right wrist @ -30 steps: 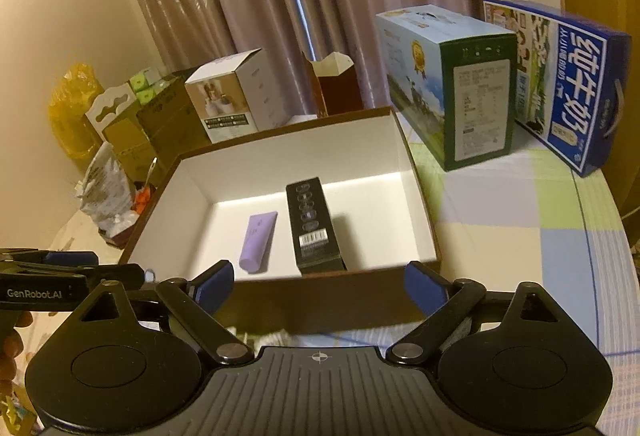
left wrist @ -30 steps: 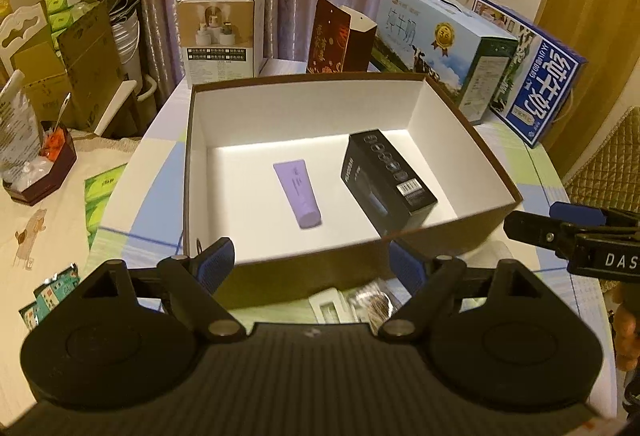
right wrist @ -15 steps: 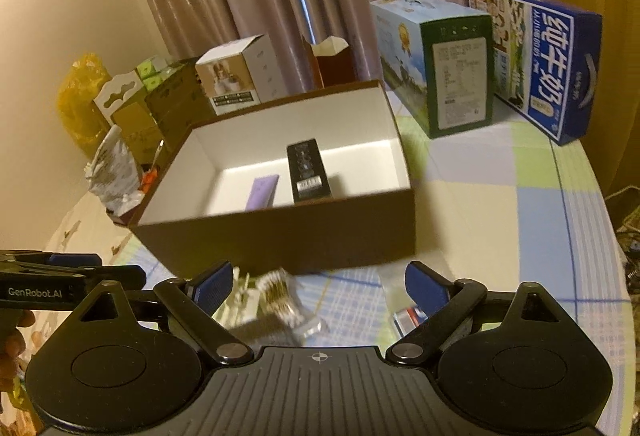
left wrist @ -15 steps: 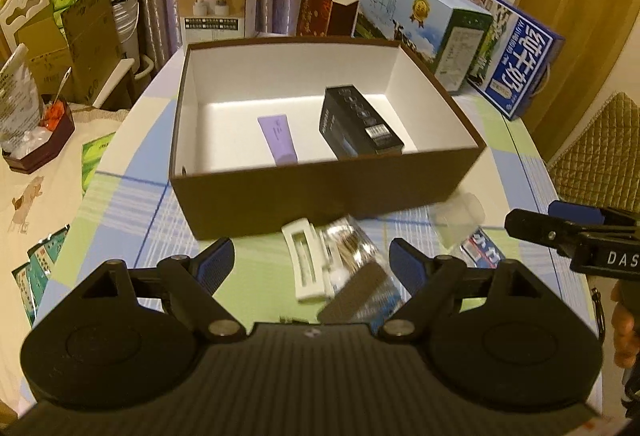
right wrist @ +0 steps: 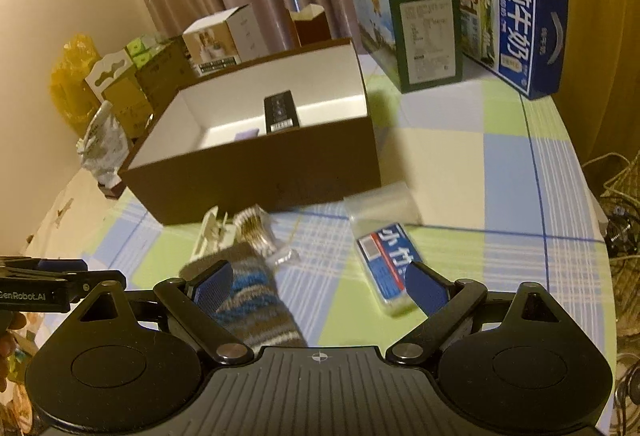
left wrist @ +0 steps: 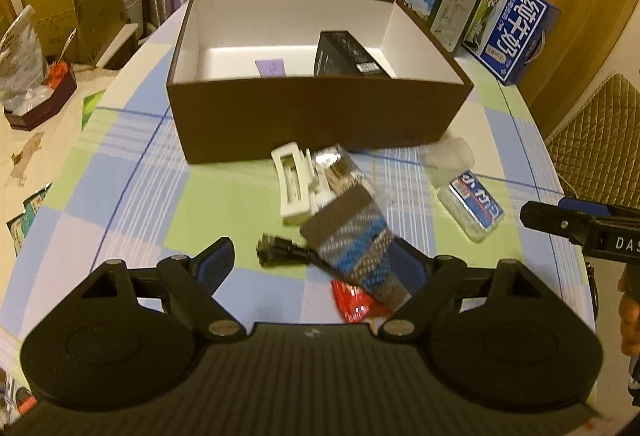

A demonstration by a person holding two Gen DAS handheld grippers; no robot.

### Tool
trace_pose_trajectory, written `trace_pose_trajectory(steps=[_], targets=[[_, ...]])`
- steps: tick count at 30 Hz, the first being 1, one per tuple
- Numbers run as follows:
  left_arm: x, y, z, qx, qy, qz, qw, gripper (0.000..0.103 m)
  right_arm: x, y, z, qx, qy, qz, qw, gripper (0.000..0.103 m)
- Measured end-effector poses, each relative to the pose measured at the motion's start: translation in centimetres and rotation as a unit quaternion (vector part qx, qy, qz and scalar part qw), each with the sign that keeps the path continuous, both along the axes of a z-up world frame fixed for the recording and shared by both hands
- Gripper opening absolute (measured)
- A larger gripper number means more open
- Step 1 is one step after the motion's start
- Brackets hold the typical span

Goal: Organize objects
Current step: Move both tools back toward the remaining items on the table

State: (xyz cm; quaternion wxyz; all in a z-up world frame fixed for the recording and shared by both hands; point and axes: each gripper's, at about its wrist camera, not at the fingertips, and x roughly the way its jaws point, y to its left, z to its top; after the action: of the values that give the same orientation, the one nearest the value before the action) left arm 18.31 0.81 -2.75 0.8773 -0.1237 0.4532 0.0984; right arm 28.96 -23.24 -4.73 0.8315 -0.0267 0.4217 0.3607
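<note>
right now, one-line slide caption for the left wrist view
Open left gripper above a striped knitted sock and white plastic clip before the brown cardboard box.

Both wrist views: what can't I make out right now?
- Purple tube in the brown cardboard box: mostly hidden by the near wall, both views.
- Red packet: left view, under the striped knitted sock; absent from the right view.
- Black cable connector: blurred.
- Clear bag with blue-labelled pack: right finger covers its near end.
</note>
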Motion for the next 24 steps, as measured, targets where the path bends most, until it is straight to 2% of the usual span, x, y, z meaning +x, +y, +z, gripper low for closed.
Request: trace_pose_trajectory(steps=[12, 24], targets=[[-2.4, -1.4, -2.6, -0.003, 0.024, -0.012, 0.9996, 0.082, -1.0, -2.0, -2.0, -0.021, 0.023, -0.002, 1.0, 0.09], [-1.2, -1.8, -3.7, -0.056, 0.01, -0.005, 0.9984, 0.078, -0.7, -3.0, -3.1, -0.034, 0.027, -0.012, 0.999, 0.09]])
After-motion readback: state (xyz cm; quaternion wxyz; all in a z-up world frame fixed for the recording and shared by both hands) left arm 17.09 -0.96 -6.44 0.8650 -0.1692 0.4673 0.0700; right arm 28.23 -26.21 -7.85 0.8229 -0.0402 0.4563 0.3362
